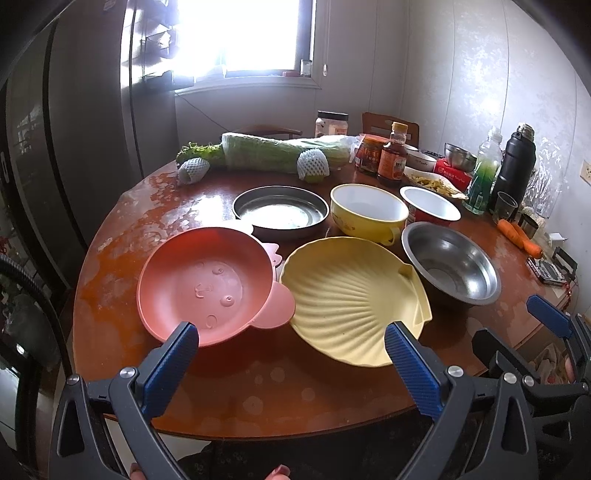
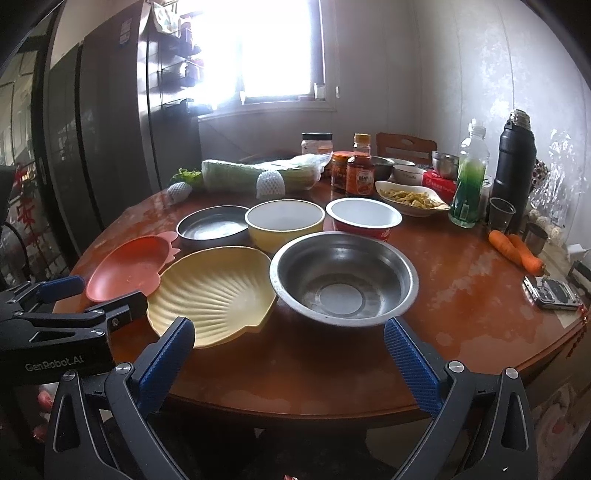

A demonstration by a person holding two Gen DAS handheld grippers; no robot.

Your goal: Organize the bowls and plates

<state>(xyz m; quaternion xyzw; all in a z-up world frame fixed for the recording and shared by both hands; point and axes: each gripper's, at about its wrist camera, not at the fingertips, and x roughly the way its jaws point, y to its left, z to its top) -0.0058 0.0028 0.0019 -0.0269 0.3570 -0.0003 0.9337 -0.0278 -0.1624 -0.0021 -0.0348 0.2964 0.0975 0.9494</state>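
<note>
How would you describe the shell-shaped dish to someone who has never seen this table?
On the round brown table, look at the near row of dishes. The yellow dish lies between a pink plate and a steel bowl; only it has fan-like ribs.

window (image 1: 243, 33) blown out; bottle labels (image 2: 360, 181) perhaps too small to read.

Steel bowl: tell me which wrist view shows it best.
The right wrist view. There the steel bowl sits near centre, whole rim and flat bottom clear, just ahead of the open right gripper. The left wrist view shows the same bowl off to the right, smaller and more distorted.
</note>
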